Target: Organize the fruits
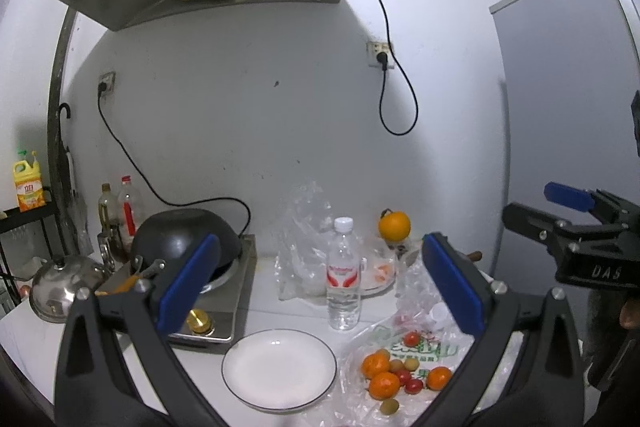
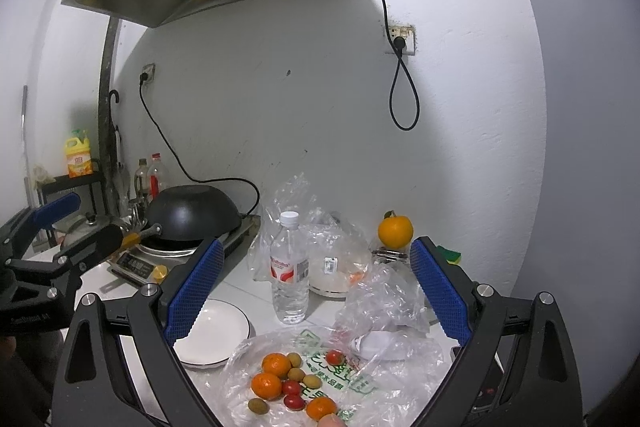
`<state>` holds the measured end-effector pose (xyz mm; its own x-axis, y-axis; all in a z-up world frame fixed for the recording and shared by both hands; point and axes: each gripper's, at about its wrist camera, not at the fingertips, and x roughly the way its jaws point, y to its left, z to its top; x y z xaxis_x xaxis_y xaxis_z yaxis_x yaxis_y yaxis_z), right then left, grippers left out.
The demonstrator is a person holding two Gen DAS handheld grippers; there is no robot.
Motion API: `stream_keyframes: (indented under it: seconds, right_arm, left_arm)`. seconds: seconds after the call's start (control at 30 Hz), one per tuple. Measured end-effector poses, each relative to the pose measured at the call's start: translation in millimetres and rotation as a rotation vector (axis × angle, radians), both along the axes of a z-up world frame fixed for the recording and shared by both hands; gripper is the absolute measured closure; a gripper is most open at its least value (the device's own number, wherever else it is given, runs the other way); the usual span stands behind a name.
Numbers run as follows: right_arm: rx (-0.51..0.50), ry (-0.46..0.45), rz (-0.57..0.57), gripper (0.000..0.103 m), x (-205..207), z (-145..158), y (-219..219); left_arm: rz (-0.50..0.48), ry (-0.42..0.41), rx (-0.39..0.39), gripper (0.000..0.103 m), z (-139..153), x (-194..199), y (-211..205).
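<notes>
left wrist: both claws agape, fruits (image 1: 400, 371) beside plate (image 1: 279, 368).

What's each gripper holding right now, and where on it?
Nothing. The left gripper and right gripper are both open and empty, above the counter; the fruits lie loose on the plastic bag.

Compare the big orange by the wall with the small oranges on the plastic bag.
The big orange sits raised and alone near the wall; the small oranges lie low among cherry tomatoes. The big orange is larger, smoother and yellower; the small oranges are deeper orange. Both are round citrus.
</notes>
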<state>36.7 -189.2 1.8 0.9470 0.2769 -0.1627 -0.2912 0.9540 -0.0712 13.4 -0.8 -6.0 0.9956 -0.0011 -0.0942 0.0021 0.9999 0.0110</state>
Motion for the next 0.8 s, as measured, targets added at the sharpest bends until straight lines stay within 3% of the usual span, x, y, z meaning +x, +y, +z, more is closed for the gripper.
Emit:
stream_keyframes:
  seconds: [0.8]
  right_arm:
    - [0.002, 0.005, -0.002, 0.007, 5.9, -3.9, -5.7]
  left_arm:
    - [0.006, 0.017, 0.003, 0.001, -0.6, 10.4, 0.9]
